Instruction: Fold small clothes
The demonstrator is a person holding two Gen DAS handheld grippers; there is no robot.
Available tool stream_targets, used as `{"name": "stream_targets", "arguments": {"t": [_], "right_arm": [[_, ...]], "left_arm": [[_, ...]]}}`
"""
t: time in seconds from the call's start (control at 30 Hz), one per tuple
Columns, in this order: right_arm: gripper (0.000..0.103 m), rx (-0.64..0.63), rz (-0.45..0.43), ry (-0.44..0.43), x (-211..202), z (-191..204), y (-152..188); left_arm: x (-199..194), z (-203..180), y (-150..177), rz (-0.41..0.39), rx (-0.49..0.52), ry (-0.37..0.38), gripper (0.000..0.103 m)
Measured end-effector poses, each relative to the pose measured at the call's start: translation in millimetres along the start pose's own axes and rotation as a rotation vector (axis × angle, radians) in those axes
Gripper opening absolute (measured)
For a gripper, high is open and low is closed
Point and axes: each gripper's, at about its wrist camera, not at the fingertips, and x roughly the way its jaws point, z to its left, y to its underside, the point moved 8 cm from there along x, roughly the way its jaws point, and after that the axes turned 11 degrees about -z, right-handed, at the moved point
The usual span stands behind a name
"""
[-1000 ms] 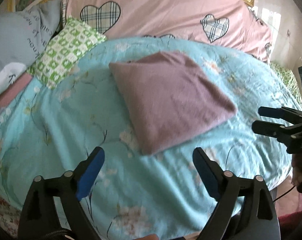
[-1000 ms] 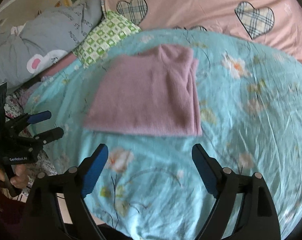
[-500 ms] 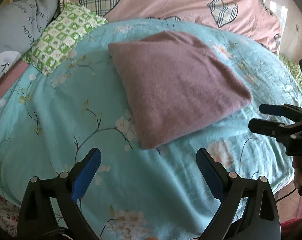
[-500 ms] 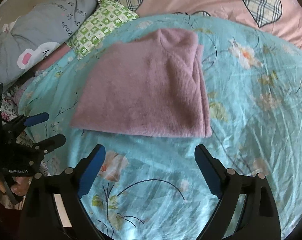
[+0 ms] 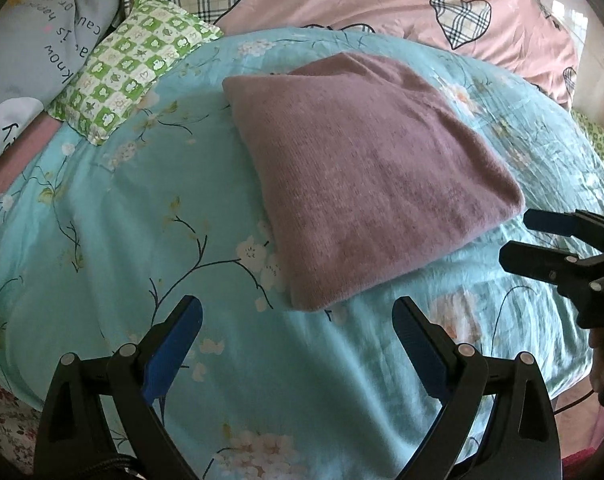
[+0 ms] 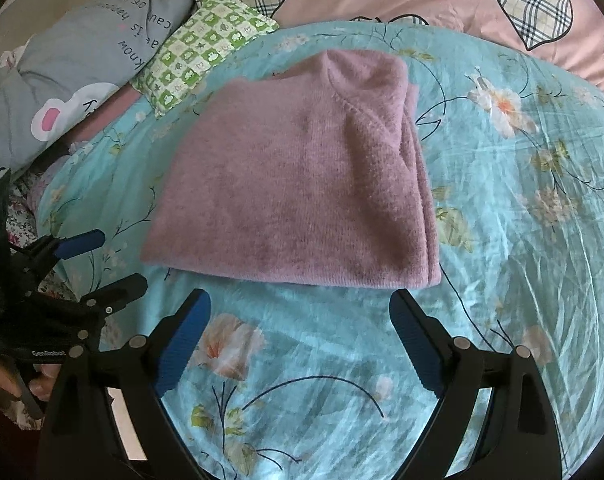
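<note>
The folded mauve sweater point(image 6: 298, 184) lay on the floral bedsheet point(image 6: 521, 240), just ahead of the right gripper point(image 6: 300, 332); the left gripper point(image 5: 298, 336) faced its near corner, seemingly equally close. Both stood spread apart, empty.

Bed, turquoise floral sheet point(image 5: 102, 240); folded mauve sweater point(image 5: 361, 168), green checked pillow point(image 5: 134, 68) on it.

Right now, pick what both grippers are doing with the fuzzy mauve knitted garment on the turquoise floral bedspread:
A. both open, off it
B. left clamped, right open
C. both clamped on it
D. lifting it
A: the left gripper and right gripper gape open short of the fuzzy mauve knitted garment, which lies folded on the turquoise floral bedspread.
</note>
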Motion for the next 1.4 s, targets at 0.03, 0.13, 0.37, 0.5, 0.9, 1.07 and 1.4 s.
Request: {"name": "stream_targets", "arguments": {"t": [0.03,0.13,0.37,0.5,0.9,1.07,1.4], "right_arm": [[0.091,0.002,0.001,-0.001,1,0,-1],[0.091,0.003,0.001,-0.004,2,1,-3],[0.091,0.018,0.015,-0.007,5,-1,-7],[0.091,0.0,0.014,-0.009,5,2,-9],[0.091,-0.005,0.017,-0.011,7,1,-14],[0.091,-0.001,0.012,-0.008,7,-5,-17],[0.091,0.006,0.003,-0.005,3,-10,-21]], "left_arm": [[0,0,-1,0.001,-0.002,-0.002,0.096],[-1,1,-5,0.001,-0.013,-0.003,0.096],[-1,-1,-10,0.013,-0.008,-0.014,0.096],[-1,-2,-10,0.019,-0.009,-0.015,0.096],[1,-6,-16,0.016,-0.008,-0.011,0.096],[4,-6,-20,0.014,-0.01,-0.003,0.096],[3,-11,-24,0.007,-0.013,0.009,0.096]]}}
